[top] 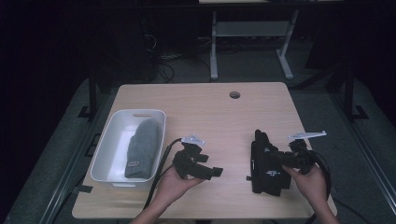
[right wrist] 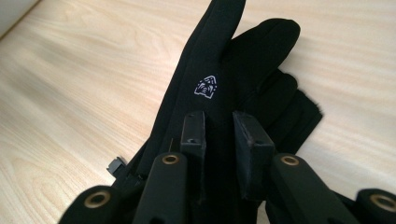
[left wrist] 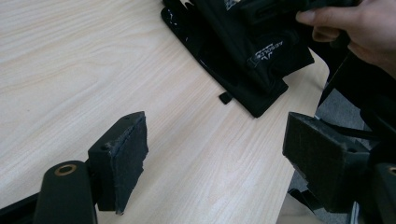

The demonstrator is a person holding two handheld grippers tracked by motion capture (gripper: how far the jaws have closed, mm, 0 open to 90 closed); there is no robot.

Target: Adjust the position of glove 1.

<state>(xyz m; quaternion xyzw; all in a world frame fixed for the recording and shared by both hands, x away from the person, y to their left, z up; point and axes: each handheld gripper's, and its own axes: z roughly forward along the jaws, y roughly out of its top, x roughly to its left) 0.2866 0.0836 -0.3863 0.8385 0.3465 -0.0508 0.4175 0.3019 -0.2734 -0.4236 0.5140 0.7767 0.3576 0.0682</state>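
A pair of black gloves (top: 267,177) lies stacked on the wooden table (top: 210,112) at the front right; they also appear in the left gripper view (left wrist: 252,70). My right gripper (top: 274,156) rests on top of them, held by a hand. In the right gripper view its jaws (right wrist: 219,128) stand a narrow gap apart over the top glove (right wrist: 219,56), which bears a small white logo; black fabric fills the gap, and I cannot tell whether the pads press it. My left gripper (top: 208,166) (left wrist: 215,140) lies in an upturned hand left of the gloves, open wide and holding nothing.
A white bin (top: 107,140) at the front left holds a grey knit beanie (top: 142,149). A round cable hole (top: 235,94) sits near the table's far edge. The table's right edge runs close to the gloves. Another desk's legs stand behind.
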